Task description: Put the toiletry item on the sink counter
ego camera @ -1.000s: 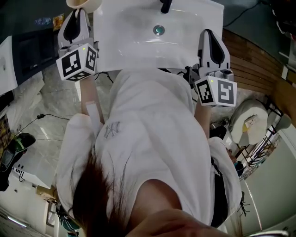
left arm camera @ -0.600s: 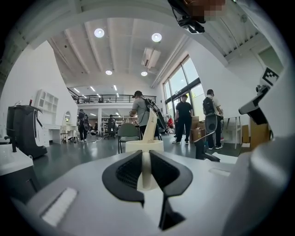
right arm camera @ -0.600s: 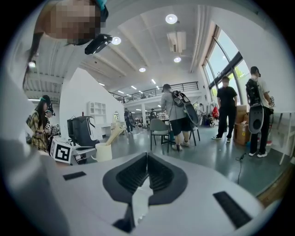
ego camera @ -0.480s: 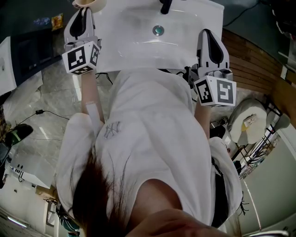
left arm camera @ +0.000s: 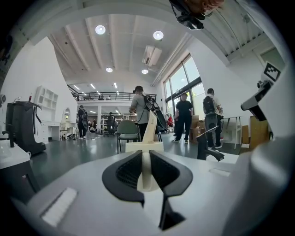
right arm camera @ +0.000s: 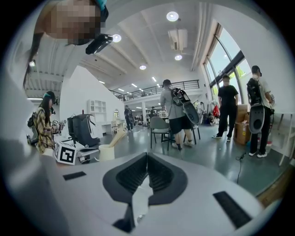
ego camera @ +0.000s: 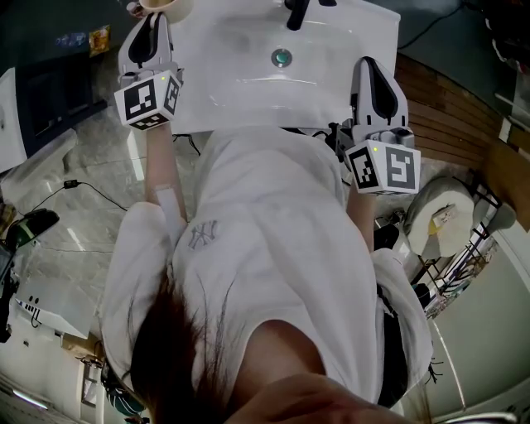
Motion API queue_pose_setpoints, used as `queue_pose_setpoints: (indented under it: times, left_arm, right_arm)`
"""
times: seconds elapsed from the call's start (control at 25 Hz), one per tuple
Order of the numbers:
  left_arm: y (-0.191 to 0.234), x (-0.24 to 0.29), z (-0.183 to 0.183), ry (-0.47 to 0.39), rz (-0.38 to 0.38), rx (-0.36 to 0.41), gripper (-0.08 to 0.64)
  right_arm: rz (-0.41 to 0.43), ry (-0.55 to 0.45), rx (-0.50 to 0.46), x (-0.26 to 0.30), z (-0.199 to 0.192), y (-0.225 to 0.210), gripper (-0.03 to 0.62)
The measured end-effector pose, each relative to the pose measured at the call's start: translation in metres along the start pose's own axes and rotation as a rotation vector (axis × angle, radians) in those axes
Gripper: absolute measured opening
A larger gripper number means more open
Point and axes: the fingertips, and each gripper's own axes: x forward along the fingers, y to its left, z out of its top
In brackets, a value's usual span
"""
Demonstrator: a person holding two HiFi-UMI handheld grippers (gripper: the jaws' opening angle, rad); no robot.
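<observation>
A cream cup (ego camera: pixel 159 7) with a pale tube standing in it is the toiletry item. It sits at the far-left corner of the white sink (ego camera: pixel 248 91). My left gripper (ego camera: pixel 154 18) is shut on the cup's near side. In the left gripper view the cup (left arm camera: pixel 144 148) shows just past the left gripper (left arm camera: pixel 146 156), with cream material pinched between the jaws. Whether the cup rests on the counter I cannot tell. My right gripper (ego camera: pixel 371 68) hangs at the sink's right edge. In its own view the right gripper (right arm camera: pixel 147 159) is shut and holds nothing, and the cup (right arm camera: pixel 106 152) stands to its left.
A black faucet (ego camera: pixel 296 10) stands at the back of the sink above the drain (ego camera: pixel 281 57). A wooden slatted floor (ego camera: pixel 451 116) and a white round fixture (ego camera: pixel 443 217) lie to the right. A cable (ego camera: pixel 83 186) crosses the marble floor on the left. Several people stand behind the sink.
My left gripper has carried the cup forward and slightly right, up to the sink's far-left corner. The right gripper has barely shifted.
</observation>
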Motion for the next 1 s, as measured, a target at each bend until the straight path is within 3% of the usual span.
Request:
queue_pose_setpoints:
  times: [1.0]
  left_arm:
    - [0.009,0.022,-0.054,0.071,0.02,-0.028,0.055]
  right_arm:
    - [0.044,0.076,-0.005,0.031,-0.015,0.015,0.011]
